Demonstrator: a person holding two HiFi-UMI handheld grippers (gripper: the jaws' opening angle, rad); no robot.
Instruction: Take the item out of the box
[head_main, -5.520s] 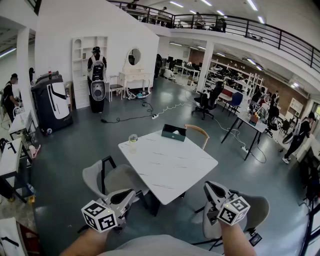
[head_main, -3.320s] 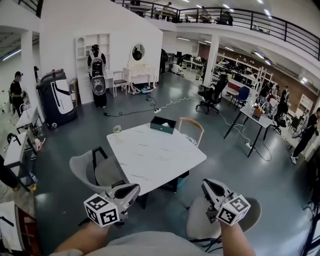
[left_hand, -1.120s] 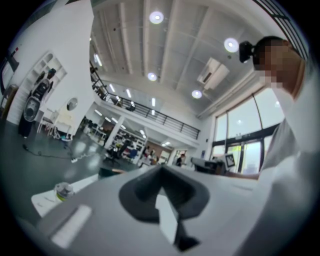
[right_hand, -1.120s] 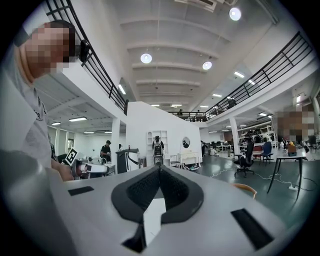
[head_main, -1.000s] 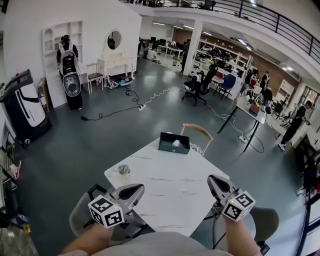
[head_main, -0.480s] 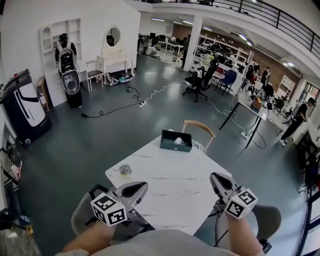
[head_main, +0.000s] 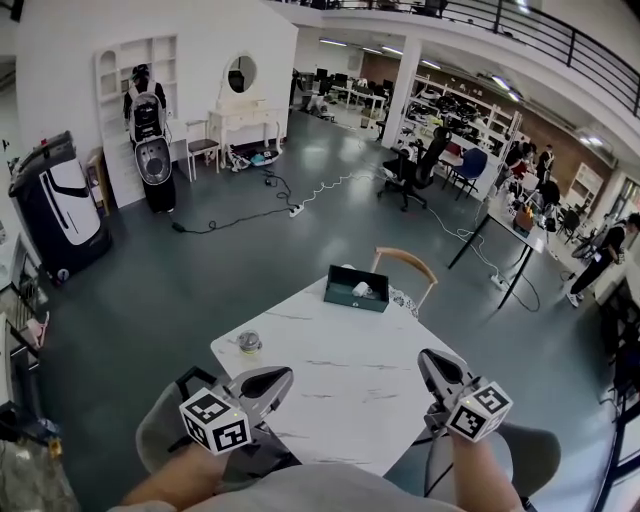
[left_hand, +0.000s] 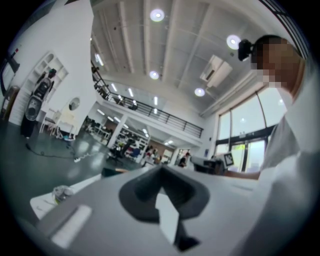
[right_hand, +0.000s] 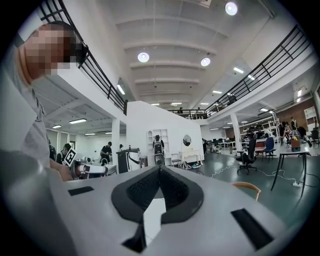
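A dark green open box (head_main: 356, 289) sits at the far end of the white marble table (head_main: 350, 390), with a small white item (head_main: 361, 289) inside it. My left gripper (head_main: 278, 377) hovers over the table's near left corner, jaws shut and empty. My right gripper (head_main: 429, 360) hovers over the near right edge, also shut and empty. Both are well short of the box. In the left gripper view the closed jaws (left_hand: 161, 168) point across the table toward the dark box (left_hand: 114, 171). In the right gripper view the closed jaws (right_hand: 160, 169) point into the room.
A small glass (head_main: 248, 343) stands at the table's left edge. A wooden-backed chair (head_main: 405, 262) stands behind the box, and grey chairs (head_main: 165, 430) sit at the near left and right corners. People and desks are at the far right of the hall.
Over the earlier frames I have come up to the table, which now lies right under the grippers. In the last second the view drifts only slightly and both grippers stay shut.
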